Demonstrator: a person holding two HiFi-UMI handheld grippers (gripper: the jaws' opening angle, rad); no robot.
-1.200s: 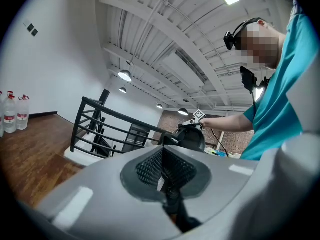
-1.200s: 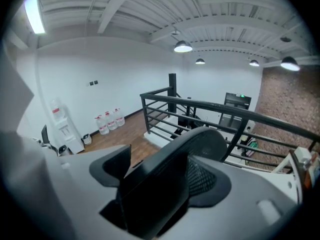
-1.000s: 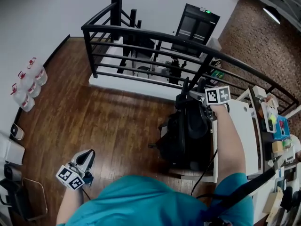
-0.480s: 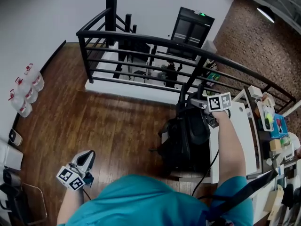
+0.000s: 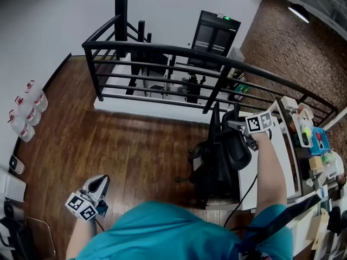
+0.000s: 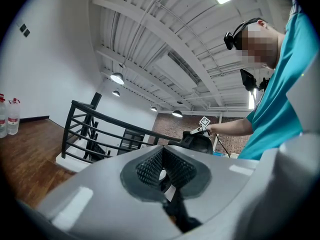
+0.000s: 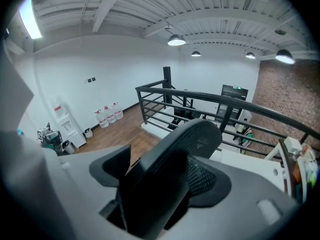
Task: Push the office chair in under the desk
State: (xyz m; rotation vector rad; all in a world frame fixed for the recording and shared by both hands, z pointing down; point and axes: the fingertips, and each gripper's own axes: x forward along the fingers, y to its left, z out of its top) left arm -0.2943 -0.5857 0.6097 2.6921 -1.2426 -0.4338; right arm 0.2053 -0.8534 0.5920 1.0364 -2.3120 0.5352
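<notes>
The black office chair (image 5: 219, 156) stands on the wood floor against the left edge of the white desk (image 5: 283, 145). My right gripper (image 5: 240, 127) is at the chair's top, shut on the headrest (image 7: 186, 143), which fills the space between the jaws in the right gripper view. The desk top (image 7: 250, 166) shows just beyond it. My left gripper (image 5: 99, 182) hangs low at the left, far from the chair, shut on nothing. In the left gripper view its jaws (image 6: 162, 171) point up and across toward the chair (image 6: 197, 141).
A black metal railing (image 5: 179, 53) runs behind the chair and desk. Water bottles (image 5: 26, 104) line the left wall. A dark cabinet (image 5: 214, 34) stands beyond the railing. Cluttered shelves (image 5: 317, 145) sit right of the desk. A cable (image 5: 238, 194) hangs by the desk edge.
The chair and my right gripper have shifted right, closer in against the desk. The left gripper has stayed where it was.
</notes>
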